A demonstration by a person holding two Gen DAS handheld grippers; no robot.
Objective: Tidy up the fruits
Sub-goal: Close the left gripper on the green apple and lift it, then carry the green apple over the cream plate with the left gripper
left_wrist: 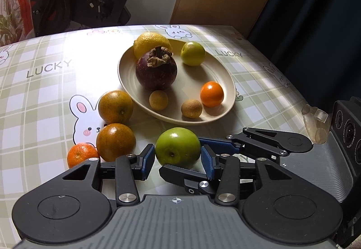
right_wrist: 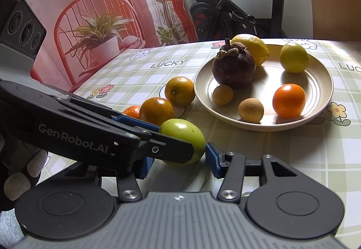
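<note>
- Lying on the cream plate [left_wrist: 126, 77] already: a lemon [left_wrist: 151, 44], a dark mangosteen [left_wrist: 155, 73], a small green fruit [left_wrist: 193, 53], a small orange [left_wrist: 211, 94] and two tan longans [left_wrist: 158, 100], all apart from one another except the lemon and mangosteen, which are touching.
- Waiting on the checked surface [left_wrist: 45, 91] just beside the plate's near-left rim: two brownish oranges [left_wrist: 115, 106], with a tangerine [left_wrist: 80, 154] tucked against the nearer one.
- Resting on the surface near the plate's front edge: the large green fruit [left_wrist: 177, 149], apparently the piece being worked on right now.
- Straddling that fruit with the left tool [left_wrist: 178, 160], blue pads standing apart on either side with only thin slivers of gap showing, so not pressing on it as far as the left wrist view shows.
- Crossing in from the side with the right tool [right_wrist: 179, 162]; one pad is meeting the fruit's flank, the other is hiding behind the left tool's finger, so not possible to tell whether clamped or loose.
- Judging progress as a little past halfway: six pieces collected on the plate, four remaining off it.
- Still needing, by this reading: lifting the large green fruit onto the plate's bare middle, then bringing over the two brownish oranges and the tangerine.
</note>
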